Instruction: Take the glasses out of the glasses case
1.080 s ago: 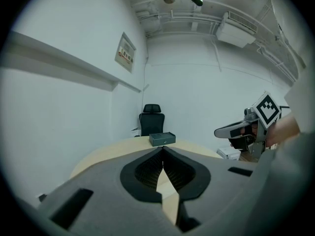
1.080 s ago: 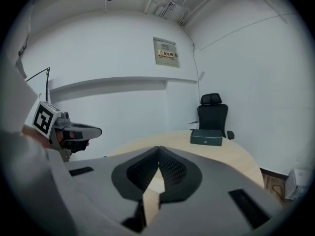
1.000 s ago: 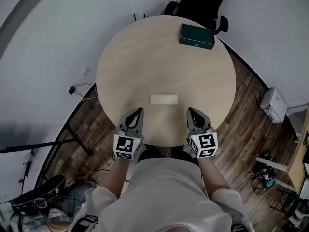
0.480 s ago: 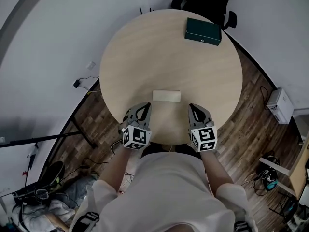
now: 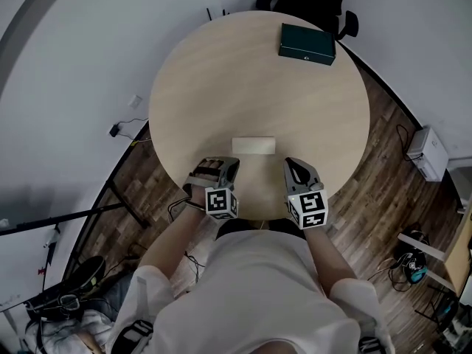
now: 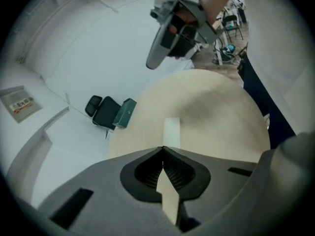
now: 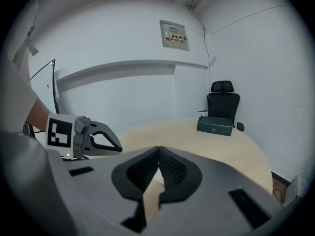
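Observation:
A cream, closed glasses case (image 5: pixel 254 146) lies flat on the round wooden table (image 5: pixel 221 72), near the person's edge. My left gripper (image 5: pixel 230 165) sits just short of the case's left end, rolled onto its side, jaws shut and empty. In the left gripper view the case (image 6: pixel 171 131) lies straight ahead, just past the closed tips of the left gripper (image 6: pixel 162 147). My right gripper (image 5: pixel 289 163) hovers near the case's right end, shut, holding nothing. The right gripper view shows the right gripper's (image 7: pixel 158 149) tips together, with the left gripper (image 7: pixel 119 149) off to the left.
A dark green box (image 5: pixel 307 43) rests at the table's far right edge, with a black office chair (image 7: pixel 223 104) behind it. Around the table are wooden floor, cables and a white unit (image 5: pixel 428 152) at the right.
The left gripper has sunk toward the table and rolled onto its side, ending closer to the case. The right gripper has dropped a little.

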`<action>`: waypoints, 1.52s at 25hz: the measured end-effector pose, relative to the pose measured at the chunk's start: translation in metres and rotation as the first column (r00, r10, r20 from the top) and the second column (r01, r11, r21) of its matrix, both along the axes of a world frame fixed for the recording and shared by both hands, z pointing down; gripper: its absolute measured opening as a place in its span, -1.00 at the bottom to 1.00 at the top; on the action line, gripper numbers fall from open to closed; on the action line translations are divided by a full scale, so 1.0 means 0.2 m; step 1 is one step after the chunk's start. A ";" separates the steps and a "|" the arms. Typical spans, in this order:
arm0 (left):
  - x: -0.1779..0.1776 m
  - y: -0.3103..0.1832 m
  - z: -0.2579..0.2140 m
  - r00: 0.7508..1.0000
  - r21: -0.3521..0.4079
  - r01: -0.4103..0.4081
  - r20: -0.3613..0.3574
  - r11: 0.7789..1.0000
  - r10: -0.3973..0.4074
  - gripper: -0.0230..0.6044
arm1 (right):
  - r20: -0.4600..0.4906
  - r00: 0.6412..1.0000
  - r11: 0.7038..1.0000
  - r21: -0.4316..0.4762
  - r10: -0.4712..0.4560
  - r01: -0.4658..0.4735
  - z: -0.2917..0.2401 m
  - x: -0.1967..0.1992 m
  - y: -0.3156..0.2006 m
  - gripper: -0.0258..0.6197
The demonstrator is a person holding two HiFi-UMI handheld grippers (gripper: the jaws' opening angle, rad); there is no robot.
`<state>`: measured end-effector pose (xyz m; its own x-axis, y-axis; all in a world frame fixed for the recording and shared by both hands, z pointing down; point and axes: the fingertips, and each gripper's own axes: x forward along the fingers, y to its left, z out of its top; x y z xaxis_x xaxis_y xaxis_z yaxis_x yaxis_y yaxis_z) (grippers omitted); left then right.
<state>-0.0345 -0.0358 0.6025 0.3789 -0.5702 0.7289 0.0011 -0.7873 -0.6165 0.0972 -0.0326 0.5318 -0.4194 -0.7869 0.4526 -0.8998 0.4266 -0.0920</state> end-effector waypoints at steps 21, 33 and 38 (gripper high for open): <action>-0.03 -0.11 0.51 0.975 -0.090 0.030 0.223 0.996 -0.009 -0.90 | 0.008 1.000 0.998 -0.061 0.001 -0.001 0.11 -0.03 -0.03 -0.88; -0.03 -0.18 0.60 0.973 -0.088 0.043 0.228 0.995 -0.022 -0.90 | 0.000 1.000 0.995 -0.097 -0.026 0.026 0.18 -0.06 -0.04 -0.89; -0.02 -0.18 0.62 0.971 -0.085 0.028 0.237 0.996 -0.007 -0.90 | 0.004 1.000 0.994 -0.108 -0.019 0.019 0.19 -0.05 -0.05 -0.89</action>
